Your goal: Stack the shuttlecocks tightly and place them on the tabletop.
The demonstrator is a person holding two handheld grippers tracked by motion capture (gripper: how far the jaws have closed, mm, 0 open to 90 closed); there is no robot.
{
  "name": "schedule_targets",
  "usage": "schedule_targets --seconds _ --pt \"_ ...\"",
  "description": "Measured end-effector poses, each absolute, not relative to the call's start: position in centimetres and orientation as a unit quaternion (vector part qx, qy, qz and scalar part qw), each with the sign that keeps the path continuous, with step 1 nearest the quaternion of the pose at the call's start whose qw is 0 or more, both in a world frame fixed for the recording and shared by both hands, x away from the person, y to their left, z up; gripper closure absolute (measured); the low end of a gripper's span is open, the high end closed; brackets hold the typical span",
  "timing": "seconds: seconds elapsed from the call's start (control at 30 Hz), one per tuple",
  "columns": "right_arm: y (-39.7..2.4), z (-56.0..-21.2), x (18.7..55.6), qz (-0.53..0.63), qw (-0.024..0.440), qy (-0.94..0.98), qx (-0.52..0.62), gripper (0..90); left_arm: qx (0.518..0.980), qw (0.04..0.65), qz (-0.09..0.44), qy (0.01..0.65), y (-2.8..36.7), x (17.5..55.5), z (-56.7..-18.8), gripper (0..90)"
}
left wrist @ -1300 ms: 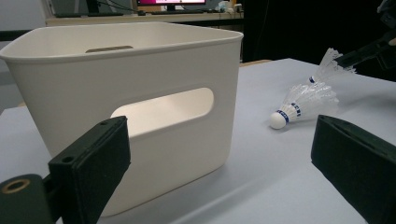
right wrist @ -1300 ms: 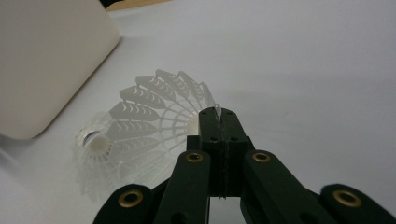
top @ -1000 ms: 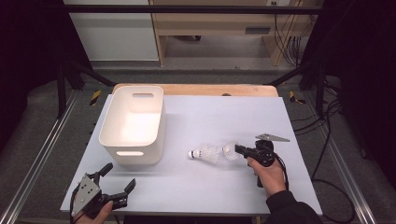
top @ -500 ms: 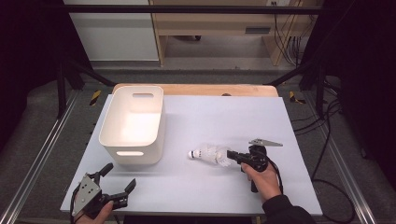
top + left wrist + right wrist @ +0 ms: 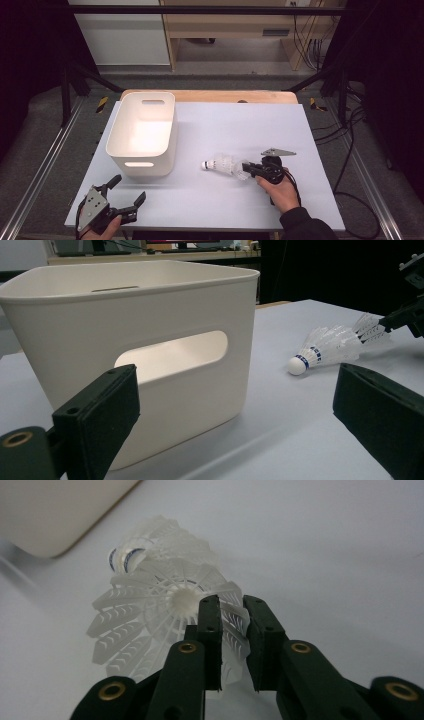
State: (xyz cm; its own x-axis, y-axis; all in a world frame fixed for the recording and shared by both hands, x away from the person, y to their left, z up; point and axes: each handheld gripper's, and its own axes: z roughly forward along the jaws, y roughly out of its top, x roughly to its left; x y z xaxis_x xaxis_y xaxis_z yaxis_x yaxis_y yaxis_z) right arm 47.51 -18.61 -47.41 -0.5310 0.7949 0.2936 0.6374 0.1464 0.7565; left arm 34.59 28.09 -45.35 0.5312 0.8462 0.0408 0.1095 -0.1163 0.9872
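Observation:
What looks like two white plastic shuttlecocks (image 5: 222, 163) lie in line on the white table (image 5: 240, 125), white cork tip (image 5: 298, 365) pointing at the bin. My right gripper (image 5: 246, 168) lies low at their skirt end. In the right gripper view its jaws (image 5: 232, 611) have just been opening. A narrow gap now stands between the pads, with the rim of the nearest skirt (image 5: 165, 615) in it, and the shuttlecock rests on the table. My left gripper (image 5: 129, 188) is held wide open at the near left table edge with nothing between its pads (image 5: 100, 410).
A white plastic bin (image 5: 142, 132) with handle slots stands left of the middle, empty, close ahead of the left gripper (image 5: 235, 390). A wooden board (image 5: 210, 96) runs along the table's far edge. Metal rails flank the table; cables hang at the right.
My right hand has shifted slightly left and nearer along the shuttlecocks' skirt end. The shuttlecocks lie about where they were. The left gripper has stayed still.

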Motion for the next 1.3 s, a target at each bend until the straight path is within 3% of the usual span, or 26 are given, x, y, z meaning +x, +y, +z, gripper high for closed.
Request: schedule_targets --seconds 0.47,1.3 --pt "-18.2 -47.3 47.6 0.41 0.125 0.774 0.466 49.9 0.672 0.561 0.328 0.356 28.1 34.6 -45.4 4.8" --pt "-20.2 -46.2 45.8 0.387 0.153 0.771 0.483 21.3 0.672 0.559 0.329 0.357 28.1 34.5 -45.4 4.9"
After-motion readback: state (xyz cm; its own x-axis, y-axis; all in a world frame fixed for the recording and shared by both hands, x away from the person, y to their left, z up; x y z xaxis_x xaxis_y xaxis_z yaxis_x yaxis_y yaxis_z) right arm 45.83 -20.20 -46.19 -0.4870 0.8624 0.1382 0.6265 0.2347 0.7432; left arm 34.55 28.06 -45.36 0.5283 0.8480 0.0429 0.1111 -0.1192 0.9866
